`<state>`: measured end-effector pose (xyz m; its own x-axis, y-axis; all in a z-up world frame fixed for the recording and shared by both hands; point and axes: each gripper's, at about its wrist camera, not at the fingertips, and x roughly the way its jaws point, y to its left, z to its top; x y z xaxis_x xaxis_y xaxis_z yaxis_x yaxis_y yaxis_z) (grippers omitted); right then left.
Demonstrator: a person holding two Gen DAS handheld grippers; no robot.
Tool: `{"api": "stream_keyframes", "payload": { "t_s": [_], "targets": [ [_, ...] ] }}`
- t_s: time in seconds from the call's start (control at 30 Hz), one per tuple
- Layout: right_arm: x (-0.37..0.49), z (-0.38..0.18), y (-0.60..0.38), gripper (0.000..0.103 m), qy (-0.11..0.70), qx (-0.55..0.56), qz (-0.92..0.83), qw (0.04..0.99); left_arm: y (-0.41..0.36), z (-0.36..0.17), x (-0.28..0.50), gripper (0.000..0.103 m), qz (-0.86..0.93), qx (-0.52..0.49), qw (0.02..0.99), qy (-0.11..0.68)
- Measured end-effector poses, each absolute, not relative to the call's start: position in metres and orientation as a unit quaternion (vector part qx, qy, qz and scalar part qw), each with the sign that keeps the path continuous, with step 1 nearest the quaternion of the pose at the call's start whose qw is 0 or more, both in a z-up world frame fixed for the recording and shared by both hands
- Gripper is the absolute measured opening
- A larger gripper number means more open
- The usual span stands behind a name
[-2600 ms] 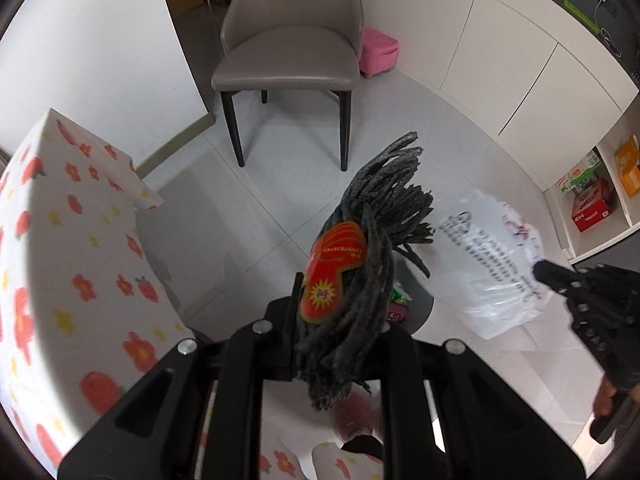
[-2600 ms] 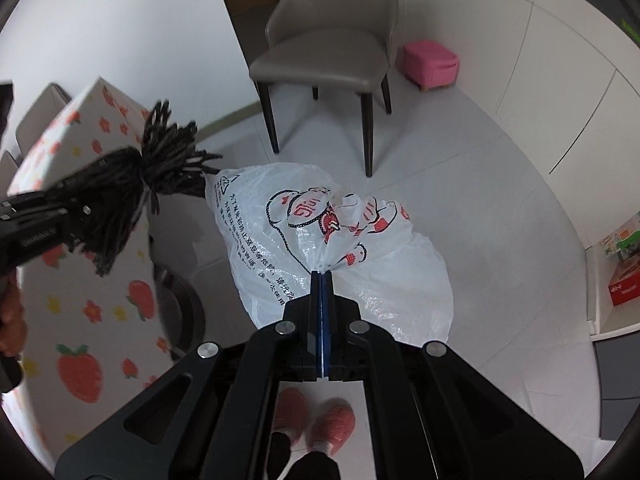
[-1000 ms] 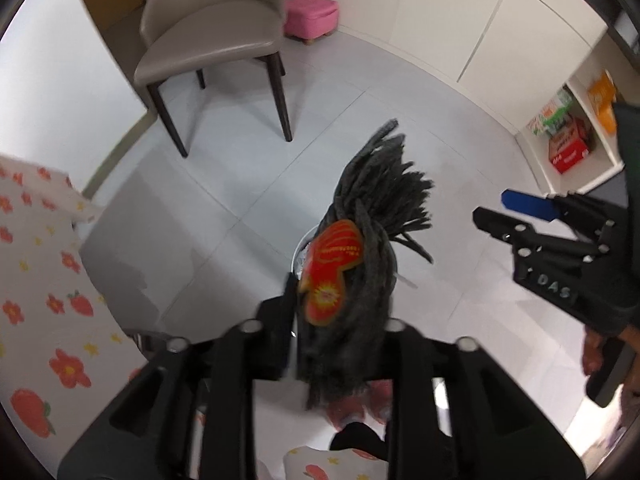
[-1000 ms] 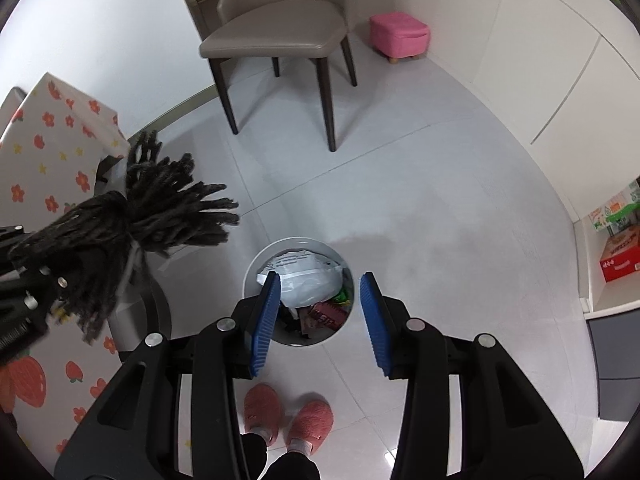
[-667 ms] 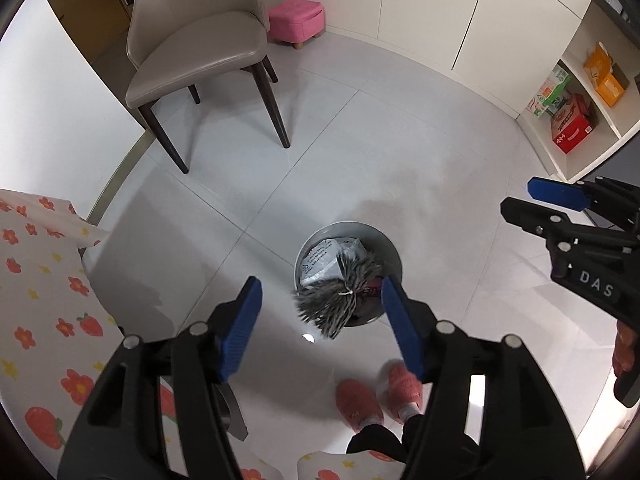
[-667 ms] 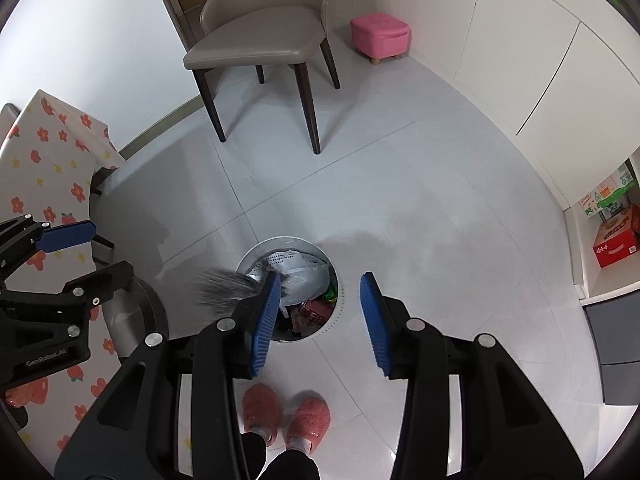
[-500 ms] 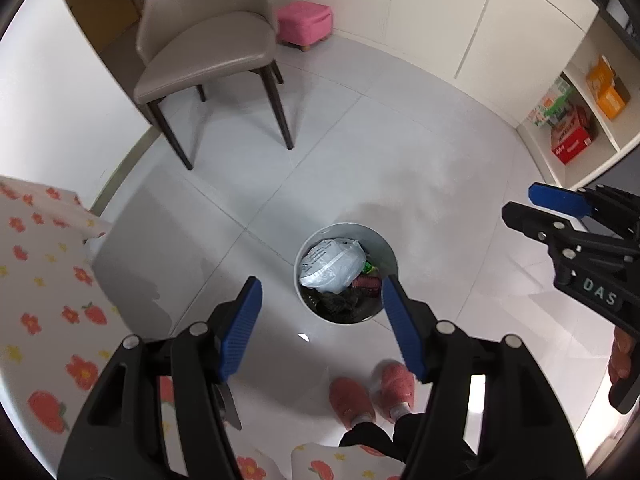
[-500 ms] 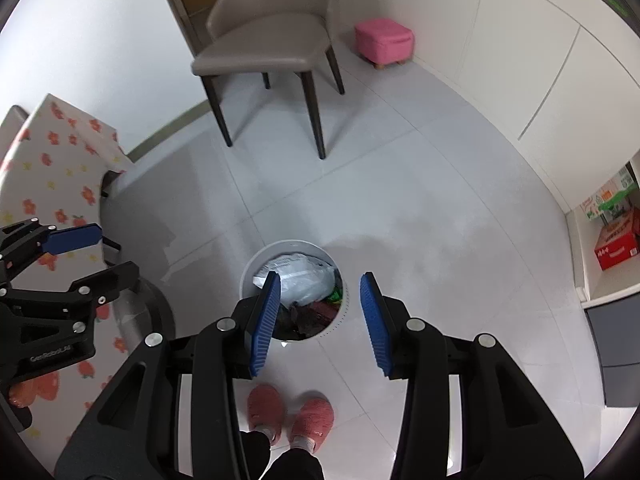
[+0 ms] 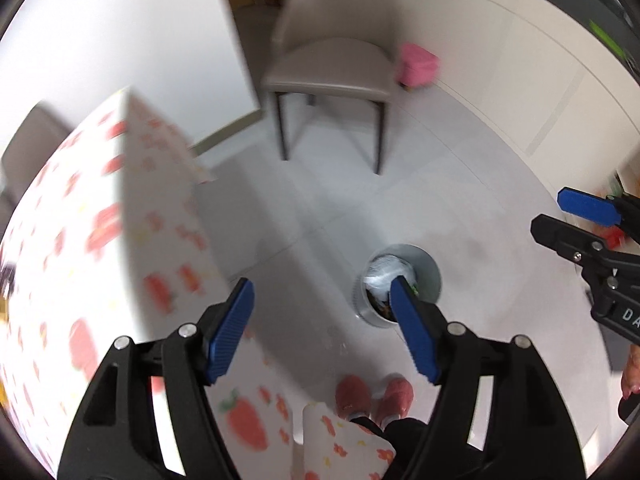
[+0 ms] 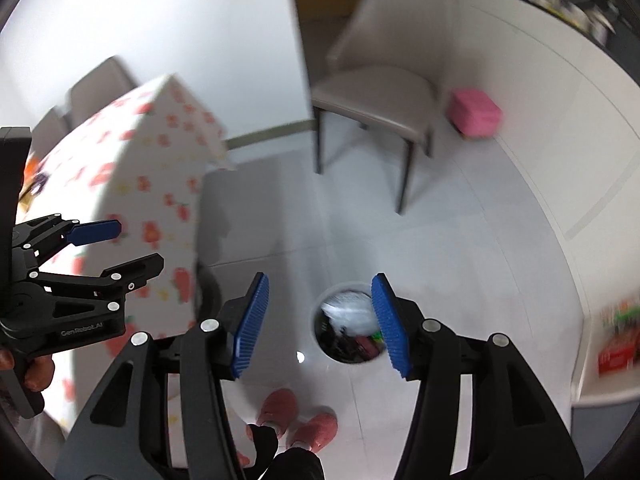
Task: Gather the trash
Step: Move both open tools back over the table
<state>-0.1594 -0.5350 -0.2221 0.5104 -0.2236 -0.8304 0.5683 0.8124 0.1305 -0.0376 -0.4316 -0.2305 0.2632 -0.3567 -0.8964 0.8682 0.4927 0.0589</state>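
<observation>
A round grey trash bin (image 9: 428,276) stands on the floor, holding a white plastic bag (image 9: 386,272) and dark trash; it also shows in the right wrist view (image 10: 320,322). My left gripper (image 9: 322,292) is open and empty, high above the floor to the left of the bin. My right gripper (image 10: 320,286) is open and empty, high above the bin. Each gripper shows in the other's view: the right one (image 9: 560,220) at the right edge, the left one (image 10: 136,246) at the left.
A table with a strawberry-print cloth (image 9: 100,220) fills the left. A grey chair (image 9: 332,68) and a pink stool (image 9: 418,66) stand further back. White cabinets (image 9: 540,80) line the right. My feet in pink slippers (image 10: 296,416) are beside the bin.
The white bag and the grey mop head have been dropped into the bin. Both grippers opened, and both views have since swung left toward the table.
</observation>
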Motion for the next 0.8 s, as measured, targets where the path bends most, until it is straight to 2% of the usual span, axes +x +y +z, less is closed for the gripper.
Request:
{"api": "stream_keyframes", "payload": {
  "t_s": [0.43, 0.8],
  "targets": [
    [-0.003, -0.158, -0.394, 0.052, 0.417, 0.075, -0.009, 0.906, -0.232, -0.183, 0.038, 0.071, -0.209, 0.178, 0.841, 0.466],
    [0.128, -0.129, -0.252, 0.053, 0.404, 0.033, 0.051, 0.913, -0.067, -0.166, 0.176, 0.071, -0.135, 0.114, 0.869, 0.462]
  ]
}}
